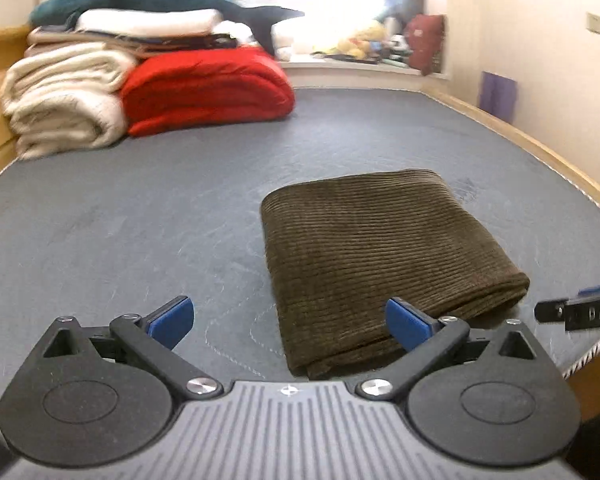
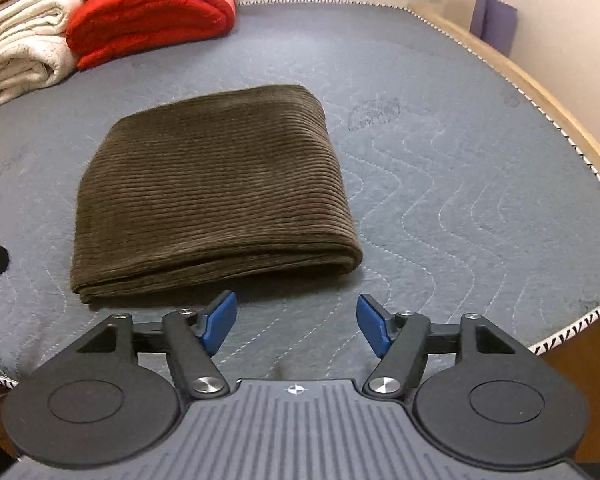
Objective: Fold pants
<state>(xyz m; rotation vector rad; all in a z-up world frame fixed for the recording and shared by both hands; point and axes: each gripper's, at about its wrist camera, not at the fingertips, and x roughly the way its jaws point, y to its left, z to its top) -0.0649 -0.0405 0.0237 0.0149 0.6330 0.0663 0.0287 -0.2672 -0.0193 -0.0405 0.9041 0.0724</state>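
The main risk from here, as I judge it, is a stray finger catching the bundle. The left gripper [image 1: 288, 322] has its jaws spread wide with nothing between them, yet its right blue pad [image 1: 406, 322] sits in front of the near edge of the folded dark-brown corduroy pants [image 1: 380, 248]; a careless sweep there could snag the top layer and peel the fold open. The layered near edge looks loose rather than pressed, so it may also spring up by itself.

The right gripper [image 2: 296, 324] hangs just short of the pants' near edge, jaws parted and empty, pads clear of the cloth. A push forward from there could skew the stack.

The pants lie on the grey quilted mattress [image 2: 440, 200] as a compact, roughly square packet, ribs running across, several layers showing at the near edge and a rounded fold on their right side. They sit well apart from the red folded blanket [image 1: 204, 88] beyond them to the left. The fold looks finished.
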